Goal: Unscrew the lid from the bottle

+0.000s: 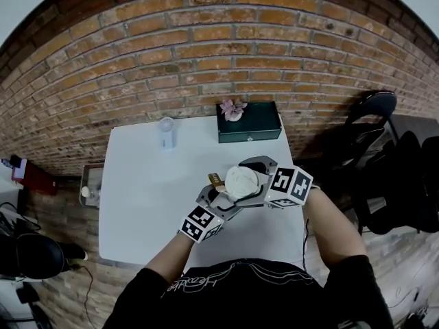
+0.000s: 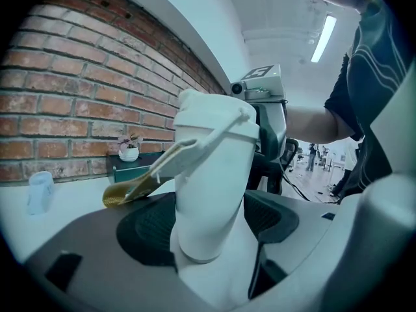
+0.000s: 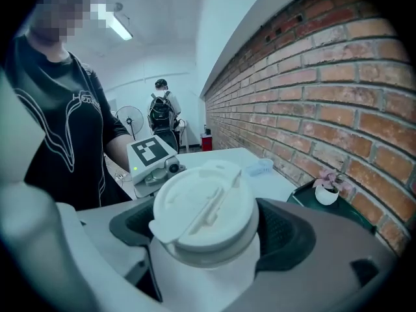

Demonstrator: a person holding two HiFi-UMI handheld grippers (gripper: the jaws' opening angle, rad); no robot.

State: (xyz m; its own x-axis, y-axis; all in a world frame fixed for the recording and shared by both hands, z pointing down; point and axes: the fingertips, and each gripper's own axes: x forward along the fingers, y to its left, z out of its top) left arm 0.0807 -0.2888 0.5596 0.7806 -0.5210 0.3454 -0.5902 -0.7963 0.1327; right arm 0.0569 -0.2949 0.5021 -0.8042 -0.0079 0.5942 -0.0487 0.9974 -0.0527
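Bottle (image 2: 214, 200): white; held tilted in the air above the near part of the table (image 1: 151, 204), between both grippers.
L gripper (image 2: 209, 223): clenched on the bottle's body, by which the bottle is carried.
R gripper (image 3: 207, 229): jaws spread wide round the lid (image 3: 205, 207). A gap is seen at one pad, so it's judged released, not squeezing.
Lid: seated on the neck, no lift seen at the rim; a strap (image 2: 162, 168) w/ a gold end is attached.
Done: bottle picked up & steadied; lid bracketed.
Not told: whether the thread is loosened at all.
Left: lid to be gripped, turned, taken off.
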